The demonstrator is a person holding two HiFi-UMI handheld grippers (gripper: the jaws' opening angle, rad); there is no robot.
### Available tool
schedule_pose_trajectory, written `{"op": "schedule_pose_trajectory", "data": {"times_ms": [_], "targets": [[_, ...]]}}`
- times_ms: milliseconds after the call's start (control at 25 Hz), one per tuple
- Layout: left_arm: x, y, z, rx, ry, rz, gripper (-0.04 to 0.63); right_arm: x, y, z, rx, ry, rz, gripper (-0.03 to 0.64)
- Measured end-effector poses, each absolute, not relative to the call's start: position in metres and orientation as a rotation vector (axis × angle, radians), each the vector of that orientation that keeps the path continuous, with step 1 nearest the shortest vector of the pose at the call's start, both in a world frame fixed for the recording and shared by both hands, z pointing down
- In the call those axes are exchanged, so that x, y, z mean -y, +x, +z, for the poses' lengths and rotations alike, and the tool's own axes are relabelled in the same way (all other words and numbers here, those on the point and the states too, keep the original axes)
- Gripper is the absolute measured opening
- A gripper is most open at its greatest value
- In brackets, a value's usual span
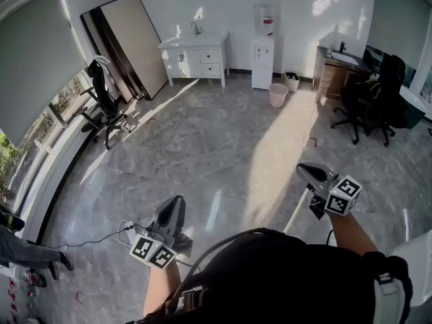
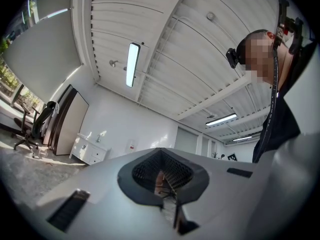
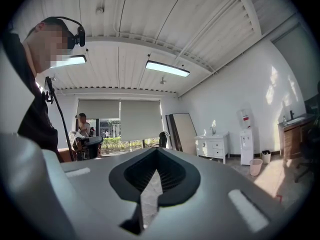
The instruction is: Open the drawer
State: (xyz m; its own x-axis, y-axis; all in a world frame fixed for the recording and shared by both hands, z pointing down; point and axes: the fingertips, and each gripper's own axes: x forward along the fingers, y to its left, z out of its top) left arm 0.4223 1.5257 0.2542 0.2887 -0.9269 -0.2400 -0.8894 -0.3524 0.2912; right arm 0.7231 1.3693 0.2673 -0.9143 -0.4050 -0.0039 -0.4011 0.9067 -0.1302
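A person in a dark top stands in a bright room with a grey tiled floor [image 1: 223, 147], seen from above, holding a gripper in each hand. The left gripper [image 1: 177, 200] sits low and left of centre, pointing toward the far wall. In the left gripper view its jaws are pressed together with nothing between them [image 2: 160, 150]. The right gripper [image 1: 302, 169] is held out on the right. In the right gripper view its jaws also meet at the tips, holding nothing [image 3: 156, 152].

The drawers [image 1: 210, 56] are in a white cabinet [image 1: 196, 58] with a tap on top, standing against the far wall, well apart from both grippers. The same cabinet shows small in the left gripper view [image 2: 91, 152] and the right gripper view [image 3: 212, 146].

A water dispenser [image 1: 262, 59] stands just right of the cabinet, with a pale bin [image 1: 277, 94] near it. A tall board [image 1: 131, 42] leans on the wall to the cabinet's left, and a black office chair [image 1: 104, 103] stands by the window.
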Motion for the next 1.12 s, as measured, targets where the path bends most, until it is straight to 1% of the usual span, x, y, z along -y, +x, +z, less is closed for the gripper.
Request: {"op": "schedule_pose_trajectory", "data": {"times_ms": [200, 480, 920, 1120], "targets": [[-1.542, 0.359, 0.256, 1.738, 2.438, -0.537, -0.008, -1.375, 0.655, 0.264, -3.054, -0.636, -0.197, -0.004], [-1.55, 0.324, 0.265, 1.692, 2.445, -0.516, -0.008, -1.397, 0.62, 0.27, -3.059, -0.658, -0.211, -0.003], [-1.522, 0.301, 0.272, 1.683, 2.421, -0.503, -0.008, -1.366, 0.59, 0.282, -3.065, -0.644, -0.26, -0.004], [-1.495, 0.314, 0.267, 1.76, 2.395, -0.499, -0.008, -1.324, 0.589, 0.284, -3.066, -0.538, -0.251, -0.003]]}}
